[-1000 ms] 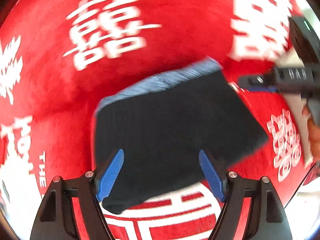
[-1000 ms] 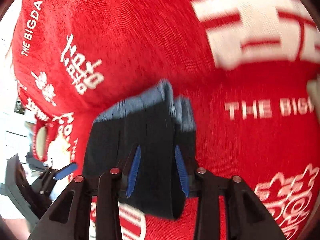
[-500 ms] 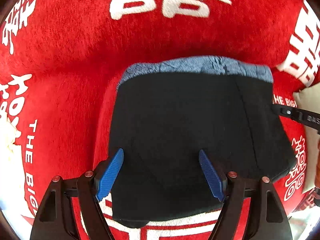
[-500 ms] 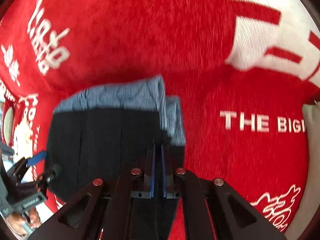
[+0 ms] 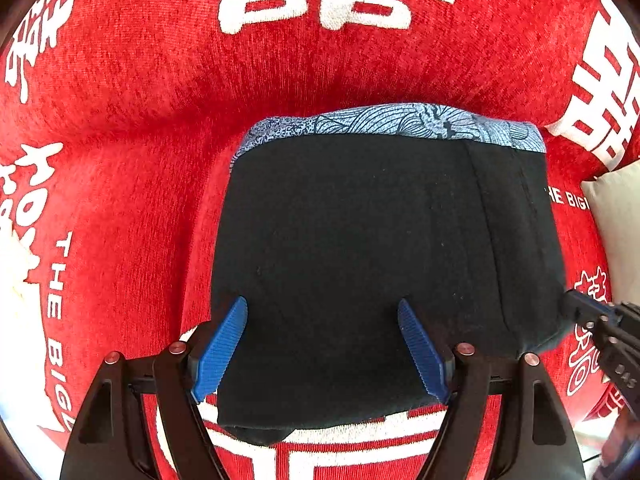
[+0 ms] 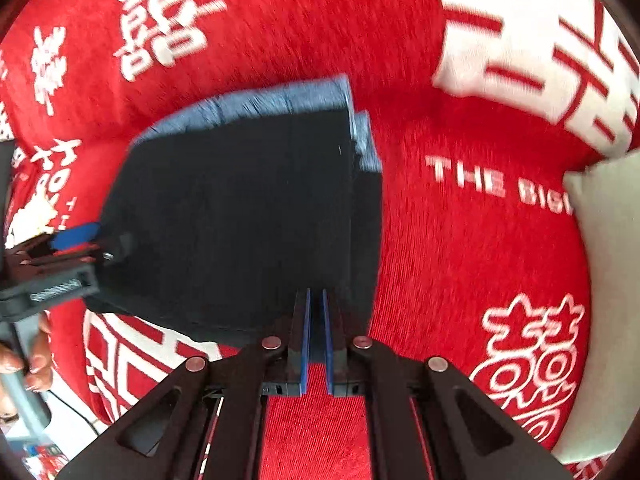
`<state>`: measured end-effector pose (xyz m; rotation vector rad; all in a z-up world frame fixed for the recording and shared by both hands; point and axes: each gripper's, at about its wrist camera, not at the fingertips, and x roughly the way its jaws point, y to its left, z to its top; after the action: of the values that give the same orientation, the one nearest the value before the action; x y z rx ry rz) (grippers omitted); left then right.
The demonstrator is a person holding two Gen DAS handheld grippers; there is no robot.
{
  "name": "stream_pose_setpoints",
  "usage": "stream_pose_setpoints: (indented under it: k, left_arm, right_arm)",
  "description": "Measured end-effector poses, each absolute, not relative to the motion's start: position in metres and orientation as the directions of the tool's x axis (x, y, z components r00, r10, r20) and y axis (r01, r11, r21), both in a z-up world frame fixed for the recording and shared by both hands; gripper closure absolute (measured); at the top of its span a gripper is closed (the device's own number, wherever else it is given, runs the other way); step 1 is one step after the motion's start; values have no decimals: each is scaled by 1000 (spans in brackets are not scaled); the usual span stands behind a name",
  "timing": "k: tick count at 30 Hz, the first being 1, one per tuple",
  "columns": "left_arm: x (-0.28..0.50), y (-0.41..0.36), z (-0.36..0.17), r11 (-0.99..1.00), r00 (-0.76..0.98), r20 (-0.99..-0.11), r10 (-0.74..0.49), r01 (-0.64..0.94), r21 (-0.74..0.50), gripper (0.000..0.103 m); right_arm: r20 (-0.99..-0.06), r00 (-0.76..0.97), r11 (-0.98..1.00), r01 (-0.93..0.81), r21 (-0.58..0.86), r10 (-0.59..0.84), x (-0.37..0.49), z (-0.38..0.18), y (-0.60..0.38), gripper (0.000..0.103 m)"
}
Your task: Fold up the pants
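Black pants (image 5: 360, 248) with a blue patterned waistband (image 5: 400, 124) lie folded flat on a red blanket (image 5: 140, 120). My left gripper (image 5: 320, 308) hovers over their near edge, jaws open wide, with cloth beneath the blue pads but not pinched. In the right wrist view the pants (image 6: 240, 208) fill the centre. My right gripper (image 6: 315, 296) is shut on the pants' near hem by the right fold. It also shows at the cloth's right corner as the right gripper (image 5: 580, 312). The left gripper (image 6: 76, 236) sits at the left edge.
The red blanket (image 6: 460, 260) carries white characters and lettering. A white cushion (image 6: 600, 280) lies at the right, also seen as the cushion (image 5: 616, 232). A hand (image 6: 28, 360) holds the left tool's handle. Floor clutter shows at the lower left.
The left gripper came down closer over the pants, then held still, open. The right gripper's jaws closed on the near hem, and it has since shifted sideways with the cloth.
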<state>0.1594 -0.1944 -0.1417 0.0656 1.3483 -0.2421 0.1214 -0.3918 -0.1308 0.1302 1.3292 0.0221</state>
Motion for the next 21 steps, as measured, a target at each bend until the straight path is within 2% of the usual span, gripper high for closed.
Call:
stream_pose_setpoints:
  k: [13,14,15,16,21]
  left_arm:
    - [153,-197,-134,973,187,-976,-111,221,-69,24]
    - [153,-197,-133,973,185,-977,-108,221,-65,21]
    - [153,-197,-132,974,182,-978,-100,217,-59,3]
    - [152,-197,-131,977,185,-979,-90,207,-51,0]
    - [148,-192,-131,980,184,-979,-89,191,-53,0]
  right_arm:
    - [-965,249,988,107,108,79,109,-132,-399,96]
    - [-965,250,988,108,106,76,109,-132,-399,96]
    - [-965,250,989,108,103,73,109,-132,-399,96]
    - [-965,251,989,107,102,72,112,-135,-398,96]
    - [-965,252,988,109,108,78,112,-130,-398,96]
